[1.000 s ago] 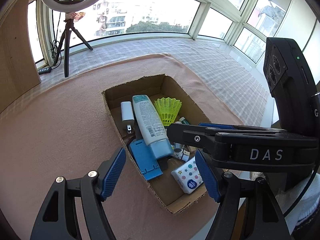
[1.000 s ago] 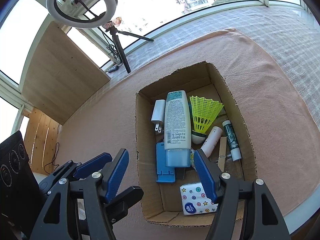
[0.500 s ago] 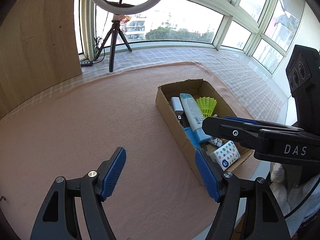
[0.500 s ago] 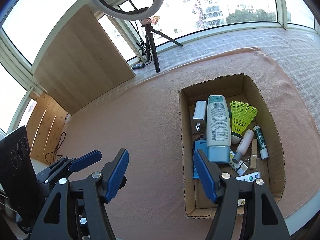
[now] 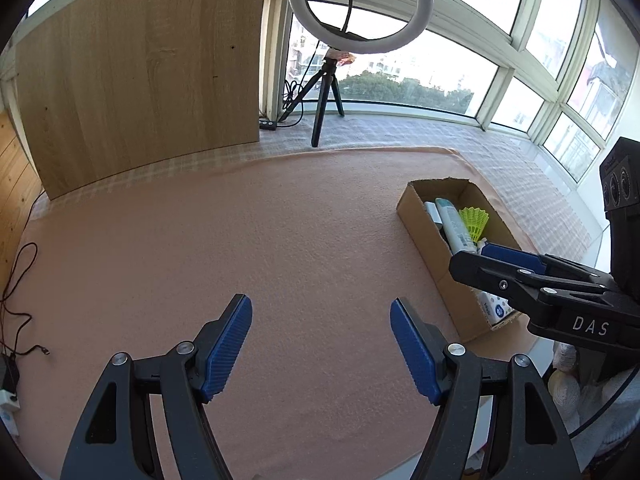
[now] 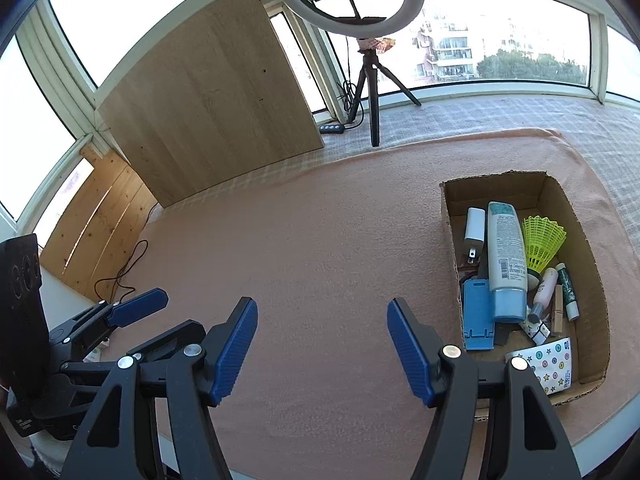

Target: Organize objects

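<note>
The pink-covered tabletop [image 6: 320,240] lies bare under both tongs, left [image 5: 320,350] and right [image 6: 320,346], each released and empty. At 3 o'clock the cardboard box [image 6: 592,280] holds a white lotion bottle [image 6: 505,258], long axis toward 12, blue cap nearest

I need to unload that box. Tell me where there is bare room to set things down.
The pink mat lies bare from the cardboard box across to the wooden board and back to the tripod. Inside the box it is crowded: bottle, shuttlecock, charger and small items packed together.
</note>
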A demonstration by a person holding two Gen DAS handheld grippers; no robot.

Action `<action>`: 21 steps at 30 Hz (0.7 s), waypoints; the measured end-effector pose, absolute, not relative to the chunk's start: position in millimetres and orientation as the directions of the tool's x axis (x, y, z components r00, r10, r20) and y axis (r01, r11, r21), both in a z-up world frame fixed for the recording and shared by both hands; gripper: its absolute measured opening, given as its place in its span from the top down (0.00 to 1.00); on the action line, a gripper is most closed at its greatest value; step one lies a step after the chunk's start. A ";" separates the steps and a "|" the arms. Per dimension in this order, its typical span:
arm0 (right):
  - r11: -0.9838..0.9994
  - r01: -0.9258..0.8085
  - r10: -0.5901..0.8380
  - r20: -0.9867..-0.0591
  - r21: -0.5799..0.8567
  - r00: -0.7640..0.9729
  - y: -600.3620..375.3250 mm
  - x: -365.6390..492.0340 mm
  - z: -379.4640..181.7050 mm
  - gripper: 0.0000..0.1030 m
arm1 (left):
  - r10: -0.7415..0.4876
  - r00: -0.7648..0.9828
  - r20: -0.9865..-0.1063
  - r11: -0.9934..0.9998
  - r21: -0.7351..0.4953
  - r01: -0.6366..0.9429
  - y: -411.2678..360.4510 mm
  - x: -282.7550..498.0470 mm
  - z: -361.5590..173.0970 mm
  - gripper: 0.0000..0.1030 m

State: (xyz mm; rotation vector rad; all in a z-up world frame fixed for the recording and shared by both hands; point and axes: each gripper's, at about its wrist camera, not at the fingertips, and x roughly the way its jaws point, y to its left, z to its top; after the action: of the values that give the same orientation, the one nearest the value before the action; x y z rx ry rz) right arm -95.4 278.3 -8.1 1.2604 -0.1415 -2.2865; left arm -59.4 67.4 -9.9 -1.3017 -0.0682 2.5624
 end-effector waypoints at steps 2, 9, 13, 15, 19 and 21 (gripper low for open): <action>-0.860 0.412 -0.477 -0.761 0.301 -0.439 263.7 -86.1 -9.5 0.38 | 0.241 -0.568 -0.787 -0.969 -0.160 -0.189 52.1 -53.0 -9.3 0.27; -0.858 0.462 -0.448 -0.765 0.223 -0.463 223.6 -56.8 -13.4 0.38 | 0.174 -0.570 -0.803 -0.985 -0.145 -0.097 -0.1 -33.8 -21.2 0.27; -0.858 0.473 -0.439 -0.764 0.201 -0.472 208.2 -45.8 -14.1 0.38 | 0.135 -0.576 -0.806 -0.990 -0.139 -0.036 -27.9 -22.8 -26.5 0.27; -0.857 0.479 -0.435 -0.763 0.189 -0.478 201.5 -40.2 -14.2 0.38 | 0.114 -0.580 -0.807 -0.991 -0.131 -0.013 -39.0 -19.2 -28.8 0.27; -0.854 0.494 -0.427 -0.765 0.166 -0.482 188.6 -33.1 -15.2 0.38 | 0.097 -0.578 -0.810 -0.991 -0.134 0.022 -57.0 -14.1 -32.6 0.27; -0.853 0.499 -0.423 -0.763 0.154 -0.489 183.4 -30.3 -14.9 0.38 | 0.091 -0.580 -0.810 -0.990 -0.134 0.031 -65.7 -10.8 -32.5 0.27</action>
State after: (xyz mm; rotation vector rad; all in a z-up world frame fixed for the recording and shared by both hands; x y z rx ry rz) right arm -30.3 183.4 -14.9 1.1576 0.1189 -2.3248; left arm -10.8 -65.7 -32.5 -1.4241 -0.2079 2.7545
